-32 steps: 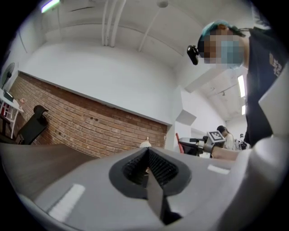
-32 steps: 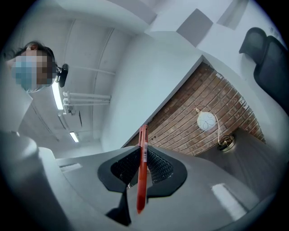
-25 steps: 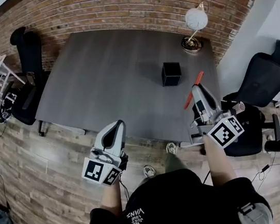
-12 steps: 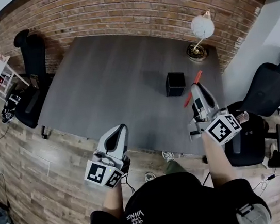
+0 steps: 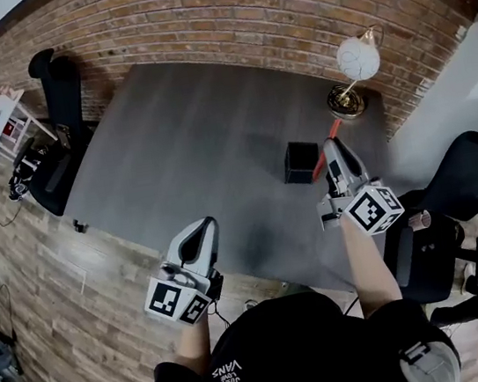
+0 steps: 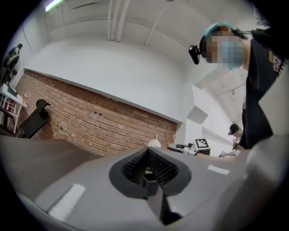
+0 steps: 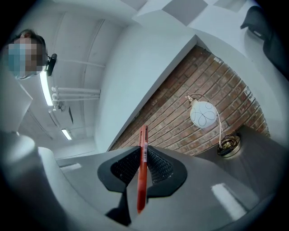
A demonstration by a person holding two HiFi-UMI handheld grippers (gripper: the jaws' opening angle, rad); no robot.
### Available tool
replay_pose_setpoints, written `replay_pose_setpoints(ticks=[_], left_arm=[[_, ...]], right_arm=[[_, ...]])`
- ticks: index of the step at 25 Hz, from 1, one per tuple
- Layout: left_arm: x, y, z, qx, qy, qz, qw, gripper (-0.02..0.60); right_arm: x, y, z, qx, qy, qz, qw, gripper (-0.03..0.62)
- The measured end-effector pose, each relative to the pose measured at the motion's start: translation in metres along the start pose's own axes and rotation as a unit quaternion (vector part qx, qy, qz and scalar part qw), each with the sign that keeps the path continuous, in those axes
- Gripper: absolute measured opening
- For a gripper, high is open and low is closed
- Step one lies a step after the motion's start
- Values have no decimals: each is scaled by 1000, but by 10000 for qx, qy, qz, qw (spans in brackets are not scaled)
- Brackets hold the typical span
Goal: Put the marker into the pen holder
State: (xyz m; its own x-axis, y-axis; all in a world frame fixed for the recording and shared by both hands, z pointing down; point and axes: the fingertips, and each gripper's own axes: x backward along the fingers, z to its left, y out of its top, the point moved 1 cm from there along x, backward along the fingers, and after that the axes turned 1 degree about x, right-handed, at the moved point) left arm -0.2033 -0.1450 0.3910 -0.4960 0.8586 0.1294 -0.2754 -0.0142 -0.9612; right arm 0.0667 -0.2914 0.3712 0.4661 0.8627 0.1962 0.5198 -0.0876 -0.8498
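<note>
A red marker [image 5: 319, 166] is held in the right gripper [image 5: 332, 149], over the right part of a grey table [image 5: 187, 140]. In the right gripper view the fingers [image 7: 158, 169] are seen clamped on the marker [image 7: 142, 167], which stands almost upright between the ribbed pads, with both ends projecting past them. In the head view the marker is tilted. Its near end lies against the right edge of the black square pen holder [image 5: 299, 160], and its far end points toward the base of a lamp [image 5: 356, 59]. Whether the marker touches the pen holder cannot be told. The pen holder stands upright on the table, near the right gripper and well apart from the left one.

The left gripper [image 5: 201, 231] is held over the near edge of the table, to the left of the pen holder. In the left gripper view its fingers [image 6: 135, 169] are seen pressed together, and nothing is gripped between them.

The lamp, with a round white shade and a brass base, is placed at the far right corner of the table and also shows in the right gripper view [image 7: 204, 113]. A brick wall [image 5: 221, 10] runs behind the table. A black chair [image 5: 54, 97] stands at the left end of the table, and another black chair [image 5: 463, 170] at the right, on a wooden floor [image 5: 48, 285].
</note>
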Motion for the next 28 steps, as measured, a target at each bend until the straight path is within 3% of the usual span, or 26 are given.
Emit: replay_pose_setpoints(ticks=[7,16,21,28], left_arm=[[-23,-14,6,115,184,185,9996,51],[-46,-38,4,225,150,547,9981,51],[-51,-47,4,262,110,669,9974,51],[-49,-54,6,331,153,727,9967,51]], right_arm=[[-26,-31,-56,-56,-263,259,9993,49],[-40,-61,-119,-91,-544,361,9978,49],[-44,-79,-127,-56,-480,436,9979,49],[-44,-97,-124,494,-508,734,9948,49]])
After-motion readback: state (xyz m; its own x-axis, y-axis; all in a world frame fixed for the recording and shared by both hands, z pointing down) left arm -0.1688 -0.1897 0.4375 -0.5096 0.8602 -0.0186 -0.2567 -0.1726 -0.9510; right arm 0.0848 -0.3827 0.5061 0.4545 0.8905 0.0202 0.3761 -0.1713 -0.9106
